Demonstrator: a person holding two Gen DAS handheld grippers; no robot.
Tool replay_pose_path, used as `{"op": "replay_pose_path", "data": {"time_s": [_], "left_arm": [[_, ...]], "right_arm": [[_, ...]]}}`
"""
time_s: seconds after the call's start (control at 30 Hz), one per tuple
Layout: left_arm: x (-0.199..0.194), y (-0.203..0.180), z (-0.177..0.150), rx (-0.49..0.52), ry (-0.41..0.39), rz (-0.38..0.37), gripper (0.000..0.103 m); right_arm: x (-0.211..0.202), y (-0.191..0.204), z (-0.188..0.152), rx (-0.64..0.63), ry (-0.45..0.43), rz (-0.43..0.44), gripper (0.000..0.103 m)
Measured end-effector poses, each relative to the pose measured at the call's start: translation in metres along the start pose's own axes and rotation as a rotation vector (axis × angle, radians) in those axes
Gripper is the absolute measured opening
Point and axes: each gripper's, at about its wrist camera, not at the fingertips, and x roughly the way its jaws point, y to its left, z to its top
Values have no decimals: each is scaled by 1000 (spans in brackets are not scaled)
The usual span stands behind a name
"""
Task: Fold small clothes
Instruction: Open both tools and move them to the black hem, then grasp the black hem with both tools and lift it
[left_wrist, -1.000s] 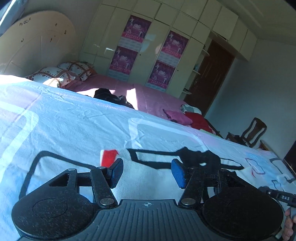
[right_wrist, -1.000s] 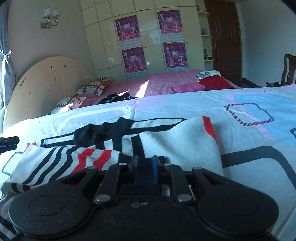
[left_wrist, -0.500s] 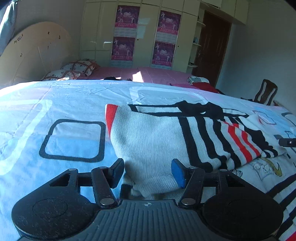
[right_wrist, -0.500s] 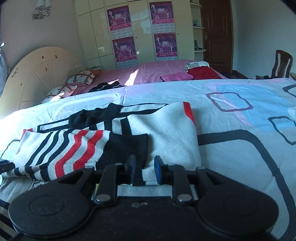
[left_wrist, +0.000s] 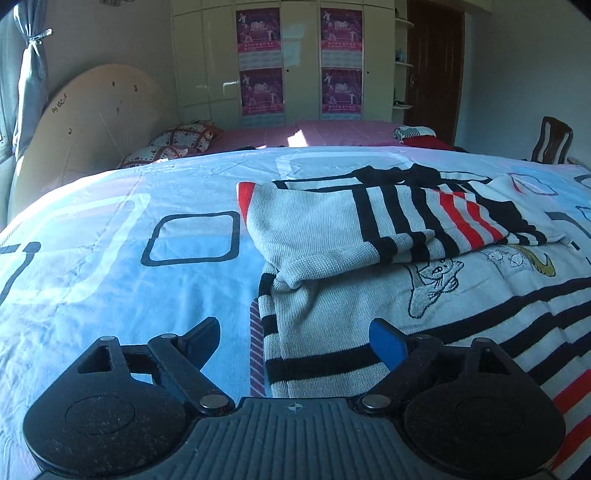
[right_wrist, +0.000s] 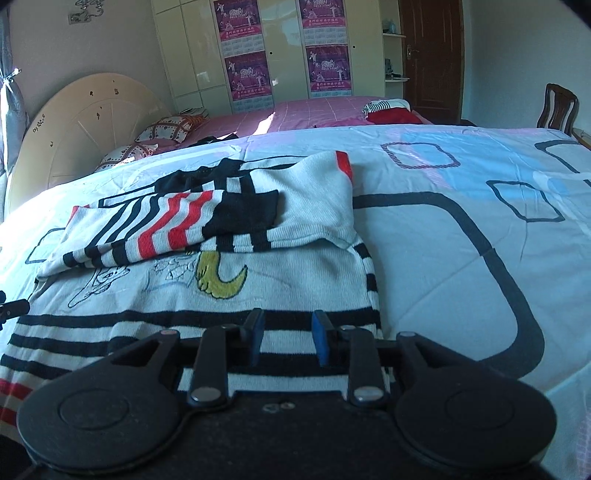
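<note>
Both jaws opening, gripping nothing, over striped sweater (left_wrist: 332, 229) on bedspread (left_wrist: 110, 258).

- The left gripper (left_wrist: 293, 341) points forward and slopes downward; its jaws stand wide apart and are opening.
- Its left finger is a dark wedge; its right finger carries a blue pad (left_wrist: 388, 343). Neither presses on anything, and nothing is pinched between them.
- The right gripper (right_wrist: 287, 334) also slopes downward, pointing toward the far side of the scene.
- Its jaws are opening, with a modest gap between the two blue pads (right_wrist: 320, 338), which stand upright and parallel; no fold is clamped between them.
- No hand or sleeve shows in either view.
</note>
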Motion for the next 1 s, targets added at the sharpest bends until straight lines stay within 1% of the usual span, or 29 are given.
{"op": "replay_pose_path", "data": {"time_s": [0.03, 0.07, 0.1, 0.17, 0.2, 0.3, 0.4, 0.43, 0.47, 0.5, 0.57, 0.67, 0.7, 0.73, 0.77, 0.83, 0.87, 0.9, 0.97, 1.0], "left_arm": [[-7, -1, -4, -2, 3, 7, 87], [-13, -2, -8, -4, 10, 13, 87], [-20, -4, -13, -7, 21, 13, 87], [-33, -5, -24, -34, 44, -20, 87], [-40, -5, -32, -57, 59, -48, 87], [-62, -8, -56, -92, 100, -63, 87], [-85, -5, -81, -172, 127, -104, 86], [-91, -4, -88, -202, 135, -123, 79], [-96, -3, -96, -231, 146, -136, 70], [-102, -3, -104, -263, 157, -148, 69], [-114, 0, -115, -320, 150, -190, 68], [-125, 6, -128, -435, 151, -286, 68], [-126, 7, -134, -482, 154, -337, 68], [-127, 6, -138, -509, 158, -364, 68], [-126, 2, -143, -525, 162, -380, 68], [-127, -4, -148, -533, 156, -388, 68], [-126, -6, -149, -555, 153, -400, 67], [-124, -6, -149, -582, 153, -418, 65], [-118, -9, -149, -602, 173, -447, 43], [-116, -12, -149, -591, 180, -443, 41]], "right_arm": [[-3, -3, -4, 4, 6, 6, 31], [-7, -6, -8, 7, 17, 12, 34], [-11, -10, -11, 10, 27, 22, 40], [-21, -20, -21, 24, 46, 59, 47], [-28, -26, -27, 36, 52, 76, 47], [-49, -48, -47, 79, 61, 104, 47], [-64, -71, -67, 160, 86, 157, 47], [-70, -78, -76, 191, 96, 179, 47], [-73, -83, -82, 215, 106, 198, 47], [-77, -87, -90, 239, 117, 222, 47], [-84, -92, -102, 266, 128, 258, 47], [-95, -95, -115, 283, 137, 313, 47], [-97, -95, -118, 286, 140, 328, 46], [-100, -96, -120, 294, 146, 353, 46], [-101, -96, -123, 305, 157, 374, 46], [-102, -98, -129, 337, 176, 416, 45], [-102, -98, -132, 352, 184, 434, 44], [-102, -99, -134, 368, 189, 454, 43], [-100, -99, -138, 399, 200, 487, 39], [-99, -99, -139, 410, 203, 495, 37]]}}
